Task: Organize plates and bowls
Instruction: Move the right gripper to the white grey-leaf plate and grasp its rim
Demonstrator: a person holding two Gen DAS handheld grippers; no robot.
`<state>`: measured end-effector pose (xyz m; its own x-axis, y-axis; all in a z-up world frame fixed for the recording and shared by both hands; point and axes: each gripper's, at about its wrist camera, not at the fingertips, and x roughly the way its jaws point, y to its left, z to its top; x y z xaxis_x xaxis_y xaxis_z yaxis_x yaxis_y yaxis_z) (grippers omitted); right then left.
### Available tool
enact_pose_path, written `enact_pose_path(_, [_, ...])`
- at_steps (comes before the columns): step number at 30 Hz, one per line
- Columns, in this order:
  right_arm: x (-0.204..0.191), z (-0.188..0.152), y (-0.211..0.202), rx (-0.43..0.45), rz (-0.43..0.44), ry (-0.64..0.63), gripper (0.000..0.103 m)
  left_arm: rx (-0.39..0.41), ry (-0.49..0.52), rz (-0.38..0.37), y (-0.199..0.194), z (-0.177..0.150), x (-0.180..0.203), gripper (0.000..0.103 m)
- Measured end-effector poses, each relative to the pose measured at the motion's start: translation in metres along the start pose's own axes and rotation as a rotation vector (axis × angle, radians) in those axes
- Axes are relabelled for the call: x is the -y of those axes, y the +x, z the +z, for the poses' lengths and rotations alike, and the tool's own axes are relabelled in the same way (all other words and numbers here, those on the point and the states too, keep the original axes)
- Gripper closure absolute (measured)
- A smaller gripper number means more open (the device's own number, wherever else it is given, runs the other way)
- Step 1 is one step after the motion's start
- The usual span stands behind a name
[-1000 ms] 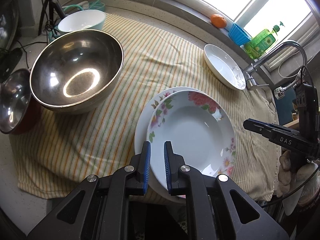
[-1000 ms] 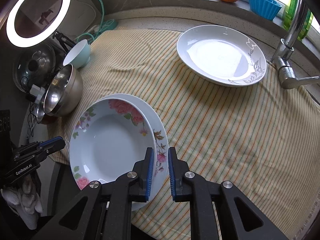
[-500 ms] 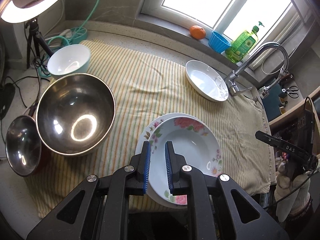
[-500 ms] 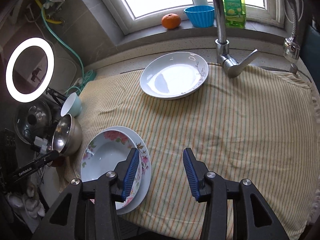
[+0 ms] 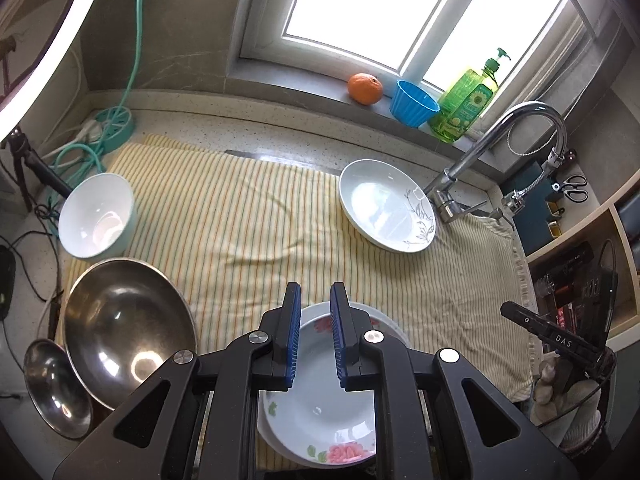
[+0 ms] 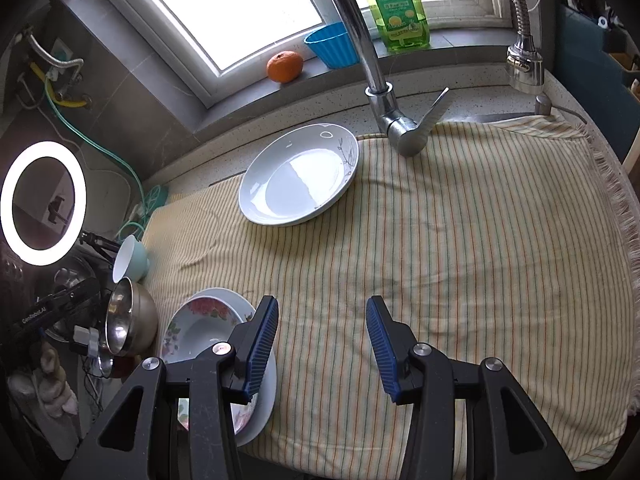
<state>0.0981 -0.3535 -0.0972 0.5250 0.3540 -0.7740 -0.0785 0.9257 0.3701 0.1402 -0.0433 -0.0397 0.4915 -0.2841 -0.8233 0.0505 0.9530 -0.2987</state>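
Observation:
A flowered deep plate (image 5: 320, 412) lies stacked on a white plate (image 5: 394, 326) at the near edge of the striped cloth; the stack also shows in the right wrist view (image 6: 196, 332). A white plate with a grey twig pattern (image 5: 386, 210) (image 6: 298, 176) lies by the tap. A large steel bowl (image 5: 124, 328), a small steel bowl (image 5: 54, 390) and a mint bowl (image 5: 96, 216) stand at the left. My left gripper (image 5: 314, 304) hovers above the stack, its jaws narrowly apart and empty. My right gripper (image 6: 322, 312) is open and empty above the cloth, right of the stack.
A tap (image 6: 376, 80) rises at the back right of the cloth (image 6: 460, 240). On the sill stand an orange (image 5: 364, 88), a blue cup (image 5: 414, 102) and a green soap bottle (image 5: 466, 106). A ring light (image 6: 42, 202), cables and a hose are at the left.
Both grippers rose and pulled back from the flowered plate stack. My right gripper opened wide. My left gripper's jaws parted slightly.

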Motion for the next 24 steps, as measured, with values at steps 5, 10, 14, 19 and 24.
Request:
enact_pose_path(5, [-0.010, 0.011, 0.003, 0.039, -0.026, -0.083, 0.061, 0.005, 0.068, 0.013, 0.015, 0.030, 0.015, 0.090])
enact_pose_path(10, [-0.005, 0.028, 0.006, 0.091, -0.013, -0.051, 0.061, -0.019, 0.125, 0.010, 0.048, 0.056, 0.029, 0.090])
enact_pose_path(14, [0.007, 0.044, 0.021, 0.081, -0.021, -0.010, 0.061, -0.071, 0.114, -0.023, 0.084, 0.071, 0.032, 0.090])
enact_pose_path(19, [0.030, 0.058, 0.046, 0.039, -0.004, 0.082, 0.061, -0.107, 0.120, -0.018, 0.122, 0.084, 0.034, 0.090])
enact_pose_path(24, [0.035, 0.066, 0.063, 0.068, 0.017, 0.098, 0.061, -0.124, 0.107, -0.018, 0.150, 0.095, 0.032, 0.090])
